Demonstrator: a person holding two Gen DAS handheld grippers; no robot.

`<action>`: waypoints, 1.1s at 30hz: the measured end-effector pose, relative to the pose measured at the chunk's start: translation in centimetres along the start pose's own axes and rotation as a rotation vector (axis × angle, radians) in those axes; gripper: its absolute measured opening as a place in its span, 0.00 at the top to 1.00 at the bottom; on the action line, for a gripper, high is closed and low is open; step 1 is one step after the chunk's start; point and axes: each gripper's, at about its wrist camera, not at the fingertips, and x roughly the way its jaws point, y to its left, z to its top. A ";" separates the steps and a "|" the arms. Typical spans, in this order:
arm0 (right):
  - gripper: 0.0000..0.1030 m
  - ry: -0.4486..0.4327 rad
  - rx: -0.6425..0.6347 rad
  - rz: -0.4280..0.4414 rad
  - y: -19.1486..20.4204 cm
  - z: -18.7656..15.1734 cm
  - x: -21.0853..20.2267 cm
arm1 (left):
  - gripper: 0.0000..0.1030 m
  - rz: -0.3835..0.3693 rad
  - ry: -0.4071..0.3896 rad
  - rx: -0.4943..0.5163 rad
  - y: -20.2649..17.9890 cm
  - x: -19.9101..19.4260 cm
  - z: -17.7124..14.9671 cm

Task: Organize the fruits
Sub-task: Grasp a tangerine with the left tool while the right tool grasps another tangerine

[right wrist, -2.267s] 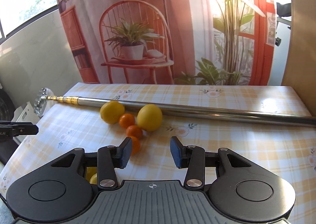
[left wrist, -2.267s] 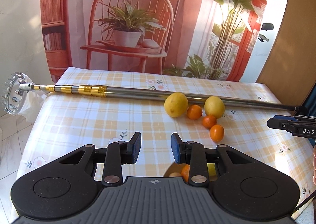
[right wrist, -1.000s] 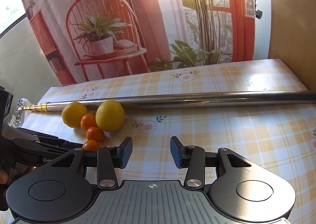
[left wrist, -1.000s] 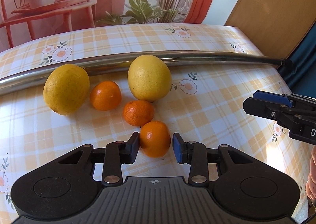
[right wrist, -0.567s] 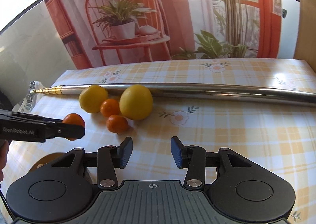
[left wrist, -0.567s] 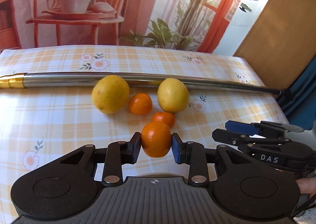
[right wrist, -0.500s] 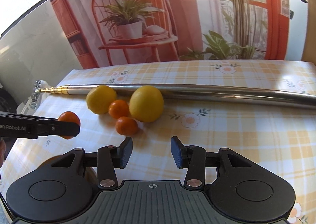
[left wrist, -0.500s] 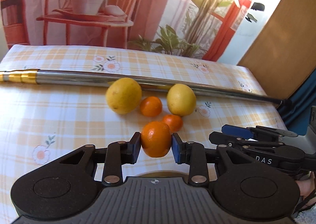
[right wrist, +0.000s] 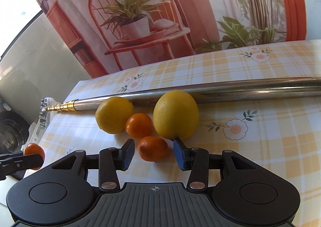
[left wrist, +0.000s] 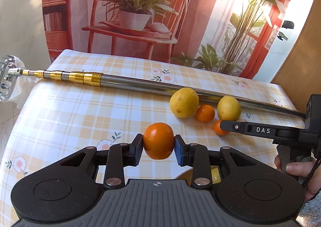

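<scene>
My left gripper [left wrist: 158,146] is shut on an orange mandarin [left wrist: 158,139] and holds it above the checked tablecloth [left wrist: 80,118]; the same mandarin [right wrist: 34,151] shows at the left edge of the right wrist view. Two yellow lemons [right wrist: 114,114] [right wrist: 175,113] and a mandarin [right wrist: 139,125] lie against a metal pole [right wrist: 230,89]. My right gripper [right wrist: 153,151] is open, its fingertips either side of another small mandarin [right wrist: 152,147] on the cloth. In the left wrist view, the right gripper's fingers [left wrist: 240,127] partly hide that mandarin [left wrist: 218,128].
The telescopic pole [left wrist: 140,82] with gold sections runs across the table, its round head [left wrist: 5,78] past the left edge. A person's hand [left wrist: 295,168] holds the right gripper. Something yellow [left wrist: 214,175] shows beneath my left gripper. A printed backdrop stands behind the table.
My left gripper closed on a mandarin, lifted it and drew back to the left. My right gripper moved in on the fruit group, open fingers now flanking the nearest mandarin.
</scene>
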 end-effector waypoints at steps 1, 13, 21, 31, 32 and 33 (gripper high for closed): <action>0.60 0.007 0.009 0.006 0.0 0.0 0.2 | 0.66 -0.001 0.000 -0.001 0.0 0.0 0.1; 0.69 0.026 0.047 -0.008 -0.1 -0.3 0.6 | 0.66 -0.038 0.015 0.012 -0.5 -0.2 -1.2; 0.69 -0.015 0.024 0.012 1.0 -0.8 -2.6 | 0.66 -0.076 0.029 0.081 -1.8 -1.0 -2.3; 0.69 -0.067 -0.102 0.006 3.2 -3.0 -8.0 | 0.66 -0.096 0.034 0.126 -2.6 -2.8 -4.3; 0.69 -0.069 -0.112 0.007 3.3 -3.3 -8.4 | 0.66 -0.096 0.037 0.131 -2.7 -2.9 -4.6; 0.69 -0.070 -0.123 0.009 3.4 -3.6 -8.9 | 0.66 -0.094 0.041 0.135 -2.7 -3.1 -4.8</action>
